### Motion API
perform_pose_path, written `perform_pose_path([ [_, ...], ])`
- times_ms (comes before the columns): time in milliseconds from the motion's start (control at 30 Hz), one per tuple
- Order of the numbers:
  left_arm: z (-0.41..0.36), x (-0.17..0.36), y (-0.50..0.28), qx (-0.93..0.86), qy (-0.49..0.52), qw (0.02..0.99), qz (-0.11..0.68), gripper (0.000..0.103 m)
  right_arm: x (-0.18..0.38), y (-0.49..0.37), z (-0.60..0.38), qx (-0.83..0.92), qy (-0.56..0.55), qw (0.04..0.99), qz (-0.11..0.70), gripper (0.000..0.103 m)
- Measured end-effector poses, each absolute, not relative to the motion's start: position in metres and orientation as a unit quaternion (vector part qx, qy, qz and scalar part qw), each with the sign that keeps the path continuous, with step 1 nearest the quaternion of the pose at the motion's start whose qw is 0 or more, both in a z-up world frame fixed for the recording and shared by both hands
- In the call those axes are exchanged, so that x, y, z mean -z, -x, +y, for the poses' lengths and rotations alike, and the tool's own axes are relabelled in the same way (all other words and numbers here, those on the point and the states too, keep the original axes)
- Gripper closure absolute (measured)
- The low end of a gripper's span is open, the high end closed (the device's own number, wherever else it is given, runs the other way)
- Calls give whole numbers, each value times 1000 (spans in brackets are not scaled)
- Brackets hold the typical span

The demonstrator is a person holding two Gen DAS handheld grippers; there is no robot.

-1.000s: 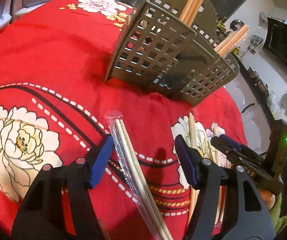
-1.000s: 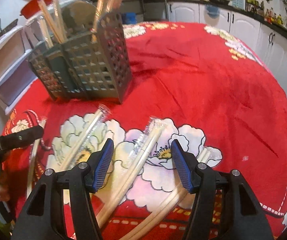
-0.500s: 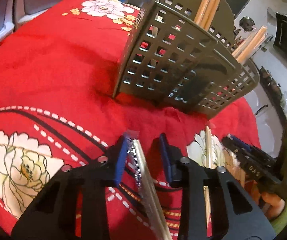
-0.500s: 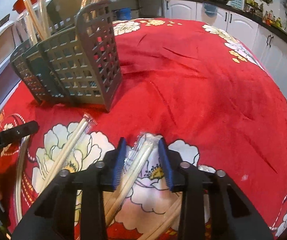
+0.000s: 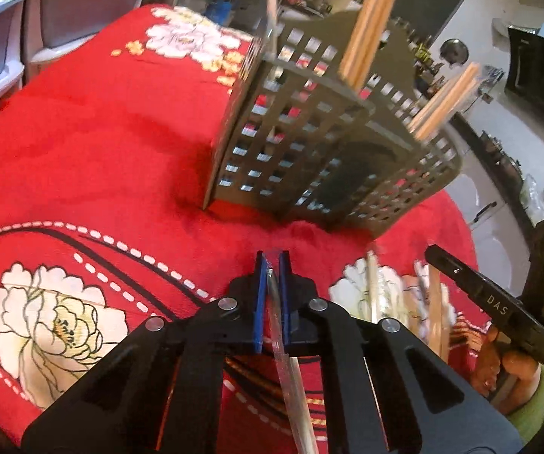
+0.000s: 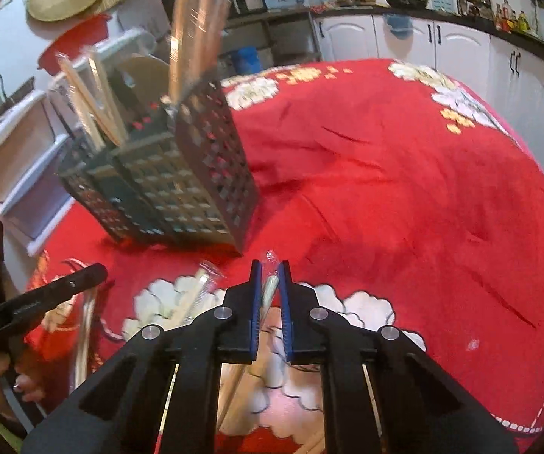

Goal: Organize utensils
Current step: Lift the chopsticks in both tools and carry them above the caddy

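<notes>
A grey slotted utensil holder stands on the red flowered tablecloth with wrapped chopsticks upright in its compartments; it also shows in the right wrist view. My left gripper is shut on a plastic-wrapped pair of chopsticks, just in front of the holder. My right gripper is shut on another wrapped pair of chopsticks, near the holder's right corner. More wrapped chopsticks lie on the cloth.
Several loose chopsticks lie on the cloth to the right of my left gripper. White drawer units stand past the table's far left edge. Kitchen cabinets line the back wall.
Both grippers closed from wide open onto a wrapped pair of chopsticks each. Both moved closer to the holder, and the views tilted upward.
</notes>
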State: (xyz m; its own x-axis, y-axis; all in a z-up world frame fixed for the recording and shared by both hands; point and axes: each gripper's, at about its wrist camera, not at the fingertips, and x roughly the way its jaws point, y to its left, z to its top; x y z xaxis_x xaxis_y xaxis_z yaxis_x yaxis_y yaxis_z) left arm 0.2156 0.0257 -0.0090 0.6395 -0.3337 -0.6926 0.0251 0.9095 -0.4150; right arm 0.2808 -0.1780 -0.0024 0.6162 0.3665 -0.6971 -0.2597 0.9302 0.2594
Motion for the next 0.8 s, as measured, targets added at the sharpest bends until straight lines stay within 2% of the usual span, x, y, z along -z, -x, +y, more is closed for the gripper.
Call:
perform_pose_path([
  [400, 42, -68, -193, 116, 189, 921, 319, 102, -71, -248, -154, -237, -64, 917, 315, 96],
  [800, 55, -117, -175, 121, 187, 941, 253, 102, -128, -221, -135, -283, -44, 926, 246, 97],
])
